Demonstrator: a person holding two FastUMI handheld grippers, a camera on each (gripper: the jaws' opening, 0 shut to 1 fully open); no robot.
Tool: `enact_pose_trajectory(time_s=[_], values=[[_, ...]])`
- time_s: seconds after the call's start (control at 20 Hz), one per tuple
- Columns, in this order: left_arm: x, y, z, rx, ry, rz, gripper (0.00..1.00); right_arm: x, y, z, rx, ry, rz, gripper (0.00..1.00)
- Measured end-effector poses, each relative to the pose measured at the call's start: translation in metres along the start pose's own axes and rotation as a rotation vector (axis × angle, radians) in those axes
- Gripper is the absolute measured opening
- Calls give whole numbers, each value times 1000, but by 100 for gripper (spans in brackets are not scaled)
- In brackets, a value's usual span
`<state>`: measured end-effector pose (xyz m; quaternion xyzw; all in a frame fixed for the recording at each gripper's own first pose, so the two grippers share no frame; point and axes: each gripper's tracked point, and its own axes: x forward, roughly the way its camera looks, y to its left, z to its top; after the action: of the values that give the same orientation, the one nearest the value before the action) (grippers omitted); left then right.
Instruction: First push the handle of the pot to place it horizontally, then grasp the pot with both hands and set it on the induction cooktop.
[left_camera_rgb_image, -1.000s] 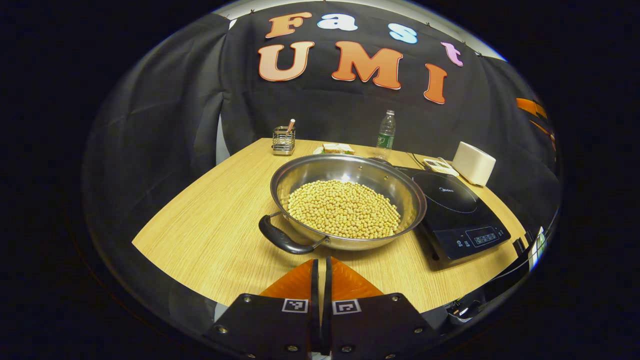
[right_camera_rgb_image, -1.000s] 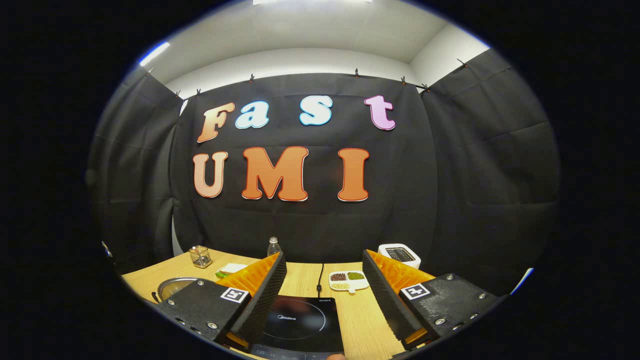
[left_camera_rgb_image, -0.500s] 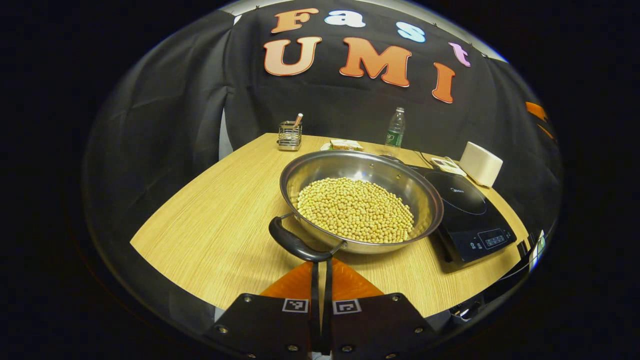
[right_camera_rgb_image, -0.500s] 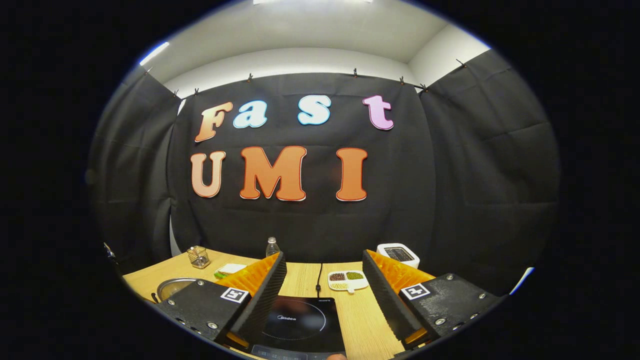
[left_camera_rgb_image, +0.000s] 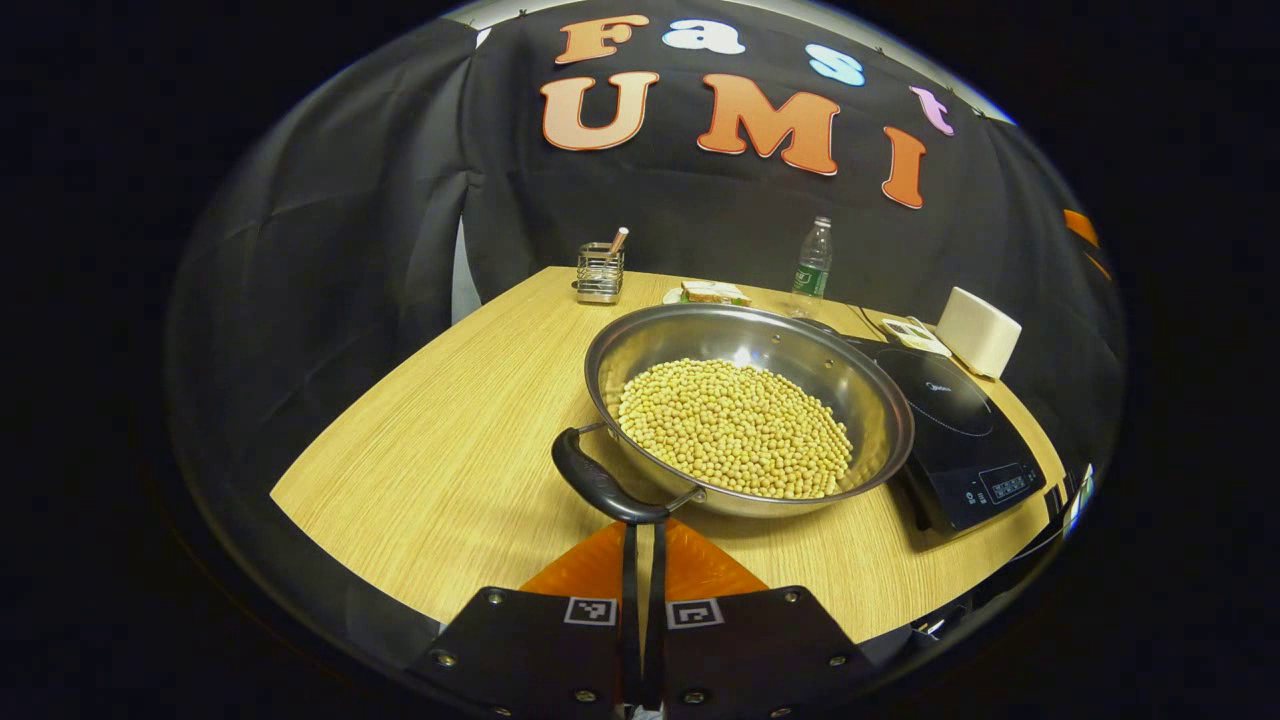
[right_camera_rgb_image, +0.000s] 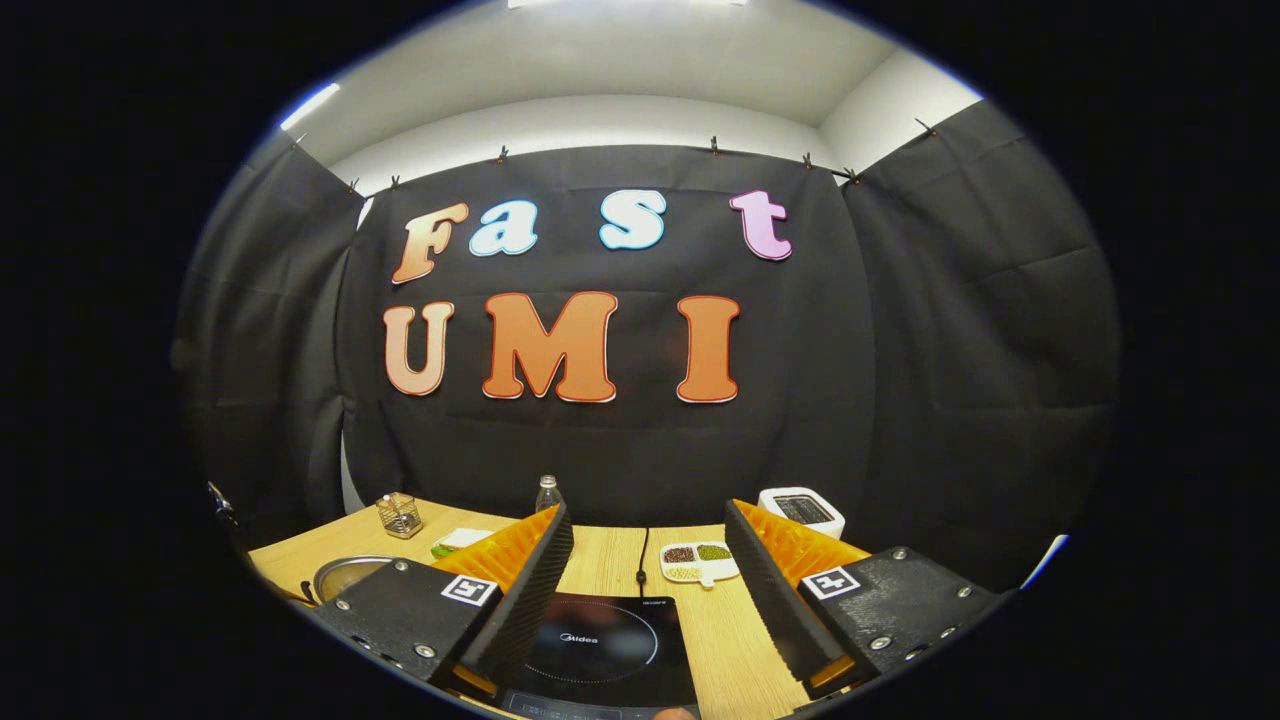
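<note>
my left gripper is clenched flat, fingers pressed together with nothing between them, its tip touching or just short of the black handle of the pot, a blunt end that i judge suits pushing the handle sideways. the pot, full of pale beans, sits on the wooden table right against the induction cooktop. my right gripper hangs spread wide above the cooktop, probably waiting for the two-handed lift.
</note>
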<state>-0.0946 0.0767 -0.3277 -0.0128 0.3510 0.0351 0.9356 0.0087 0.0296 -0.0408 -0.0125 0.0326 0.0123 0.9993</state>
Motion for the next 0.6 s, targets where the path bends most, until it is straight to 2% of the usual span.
enact_pose_trajectory(time_s=[0.05, 0.1, 0.15, 0.2, 0.25, 0.4, 0.45, 0.5, 0.55, 0.6], values=[[2, 2, 0, 6, 0, 6, 4, 0, -1, 1, 0, -1, -2, 95], [4, 6, 2, 13, -4, 14, 3, 0, -1, 1, 0, -3, -4, 100], [5, 10, 5, 19, -8, 19, 4, 1, -1, 1, 1, -4, -7, 95], [7, 14, 6, 26, -11, 24, 4, 2, -1, 0, 2, -3, -11, 95], [11, 18, 9, 30, -15, 26, 3, 3, -1, -2, 4, 0, -13, 100], [20, 30, 9, 38, -29, 40, 3, 4, 3, -4, 7, 9, -15, 100], [21, 34, 9, 44, -35, 43, 3, 4, 4, -5, 7, 11, -16, 95], [23, 37, 12, 49, -39, 44, 3, 2, 5, -6, 9, 10, -15, 95], [25, 41, 14, 52, -41, 46, 3, 2, 8, -5, 9, 10, -13, 95], [28, 45, 14, 54, -42, 48, 3, 2, 10, -6, 8, 10, -11, 100]])
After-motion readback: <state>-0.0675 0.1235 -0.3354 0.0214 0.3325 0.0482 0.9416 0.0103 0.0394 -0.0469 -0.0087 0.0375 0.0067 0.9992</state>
